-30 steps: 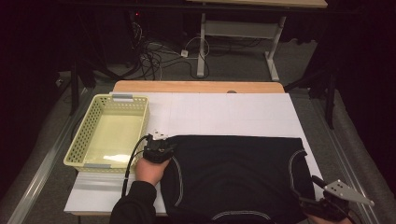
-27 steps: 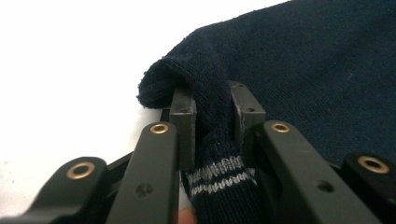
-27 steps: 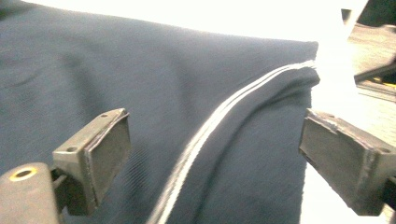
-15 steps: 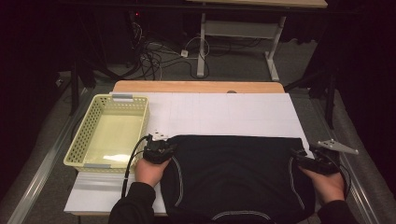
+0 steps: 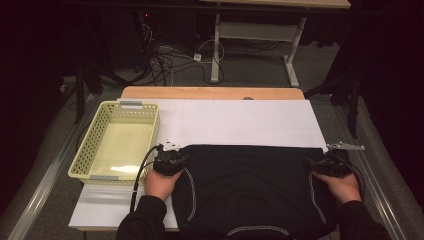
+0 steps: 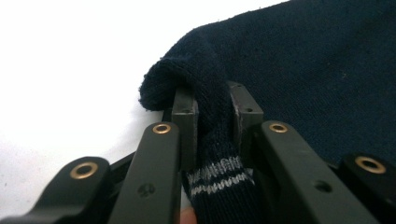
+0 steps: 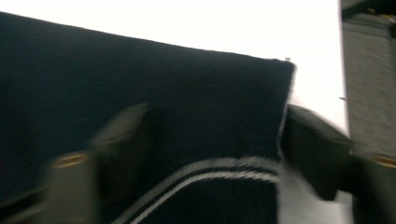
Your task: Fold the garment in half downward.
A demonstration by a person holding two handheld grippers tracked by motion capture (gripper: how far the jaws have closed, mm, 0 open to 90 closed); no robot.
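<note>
Sweater (image 5: pixel 250 190) flat on the surface (image 5: pixel 240 122): left gripper (image 5: pixel 172 159) jaws clamp its 10 o'clock corner; right gripper (image 5: pixel 320 164) jaws, just closing, straddle its 2 o'clock edge

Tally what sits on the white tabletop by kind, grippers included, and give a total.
Dark knit garment: 1
Yellow basket: 1
Grippers: 2, left gripper and right gripper
Total: 4
</note>
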